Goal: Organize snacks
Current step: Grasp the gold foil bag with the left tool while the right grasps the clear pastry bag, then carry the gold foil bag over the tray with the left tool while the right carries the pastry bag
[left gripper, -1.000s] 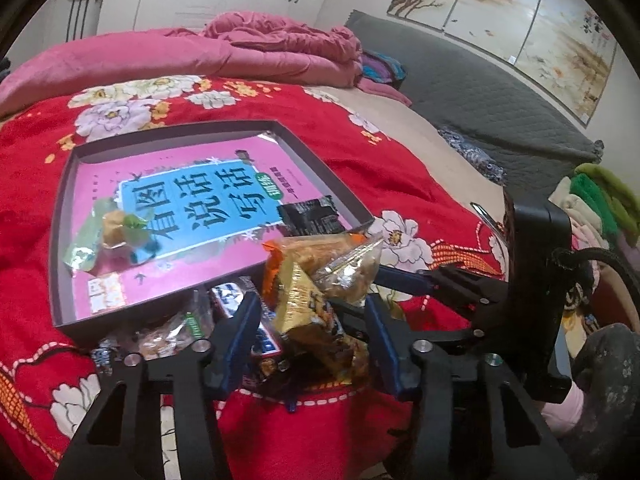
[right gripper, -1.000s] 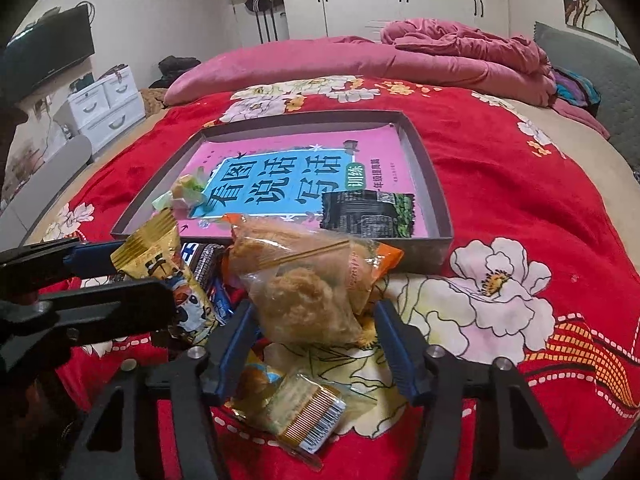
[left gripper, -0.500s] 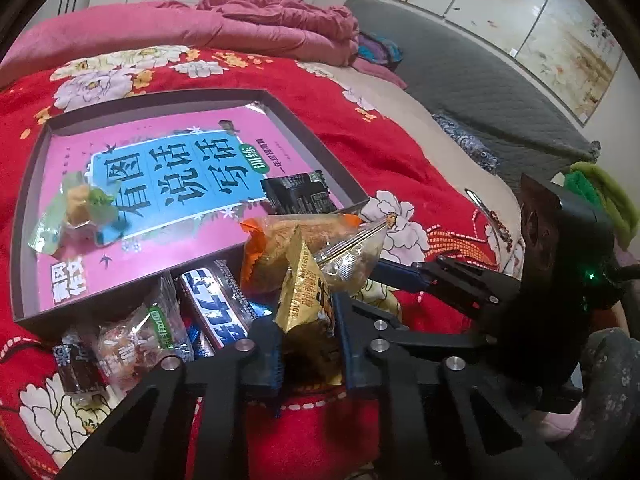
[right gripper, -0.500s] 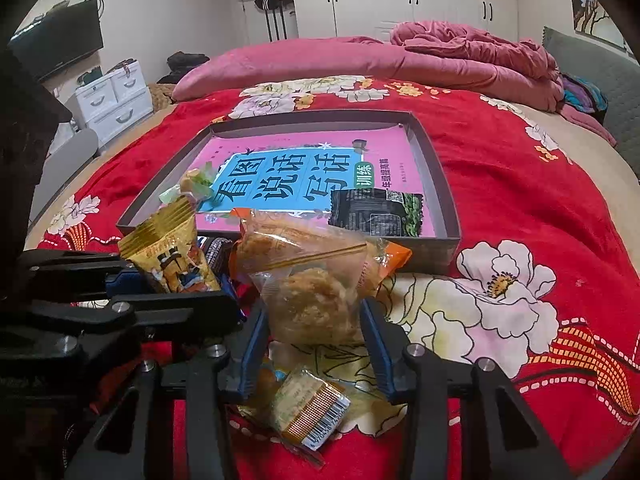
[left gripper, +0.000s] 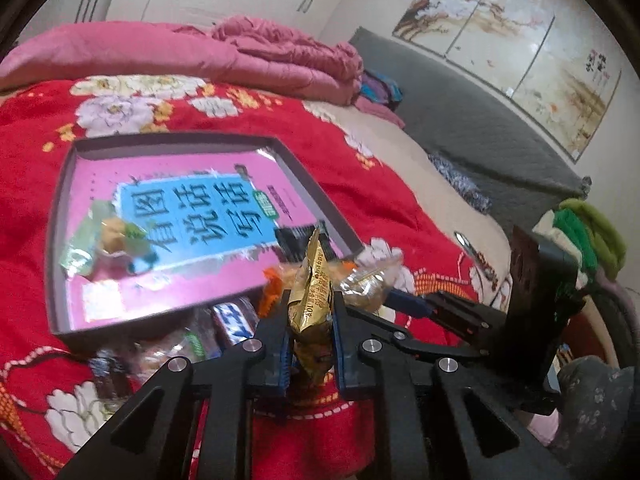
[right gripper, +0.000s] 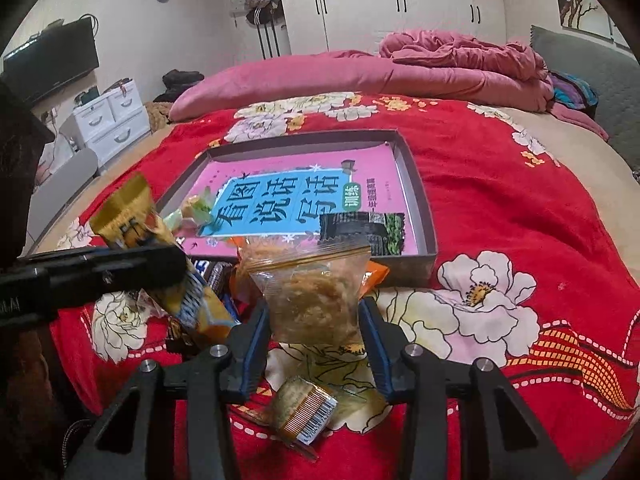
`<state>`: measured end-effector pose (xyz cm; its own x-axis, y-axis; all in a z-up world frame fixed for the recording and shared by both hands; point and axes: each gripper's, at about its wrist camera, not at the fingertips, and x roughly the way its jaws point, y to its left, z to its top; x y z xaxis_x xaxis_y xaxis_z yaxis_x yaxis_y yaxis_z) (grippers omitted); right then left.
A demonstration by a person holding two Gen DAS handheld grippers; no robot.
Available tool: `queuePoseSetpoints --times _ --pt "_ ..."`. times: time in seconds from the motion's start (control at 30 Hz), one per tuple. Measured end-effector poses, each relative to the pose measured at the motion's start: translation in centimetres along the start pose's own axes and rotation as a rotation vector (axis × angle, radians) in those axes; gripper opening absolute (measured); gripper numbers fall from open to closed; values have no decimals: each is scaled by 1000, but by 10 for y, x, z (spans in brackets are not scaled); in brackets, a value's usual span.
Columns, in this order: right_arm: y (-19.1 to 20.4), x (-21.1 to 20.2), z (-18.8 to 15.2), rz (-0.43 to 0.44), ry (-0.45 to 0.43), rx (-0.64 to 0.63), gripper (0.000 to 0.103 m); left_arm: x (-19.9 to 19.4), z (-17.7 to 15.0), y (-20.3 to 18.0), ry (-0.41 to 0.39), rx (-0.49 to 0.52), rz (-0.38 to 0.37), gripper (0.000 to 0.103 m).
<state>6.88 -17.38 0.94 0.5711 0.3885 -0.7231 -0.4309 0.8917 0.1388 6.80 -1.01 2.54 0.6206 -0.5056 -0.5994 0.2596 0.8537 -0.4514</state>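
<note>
My left gripper is shut on a gold snack packet, which stands upright between the blue pads, just off the bedspread. In the right wrist view the same gold packet sticks up at the left. My right gripper is shut on a clear bag of brown crispy snack, the pads pressing on its sides. Behind both lies a shallow grey tray with a pink and blue book in its bottom. On the book lie a green-wrapped sweet and a dark packet.
Loose snacks lie in front of the tray on the red flowered bedspread: chocolate bars, an orange packet and a small packet with a barcode. A pink quilt is heaped at the far end. The grey headboard runs along the right.
The left jaws closed on the gold packet and lifted it slightly off the pile. The right jaws narrowed onto the clear bag and have stayed in place.
</note>
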Motion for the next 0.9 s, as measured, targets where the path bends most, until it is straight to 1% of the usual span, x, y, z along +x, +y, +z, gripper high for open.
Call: queuePoseSetpoints --times 0.17,0.3,0.5,0.67,0.77,0.9 --pt "1 -4 2 2 -13 1 45 -21 10 17 -68 -45 19 16" --pt "3 -7 4 3 -22 1 45 -35 17 33 -111 -67 64 16" --pt "4 -13 9 2 -49 4 45 -53 23 58 -165 -119 107 16" --pt "5 -17 14 4 -66 9 45 -61 25 75 -198 -155 134 16" --pt "5 -20 16 -1 -77 11 45 -61 26 83 -205 -180 145 16" --pt "0 -22 22 -11 -92 25 45 -61 27 88 -211 -188 169 16"
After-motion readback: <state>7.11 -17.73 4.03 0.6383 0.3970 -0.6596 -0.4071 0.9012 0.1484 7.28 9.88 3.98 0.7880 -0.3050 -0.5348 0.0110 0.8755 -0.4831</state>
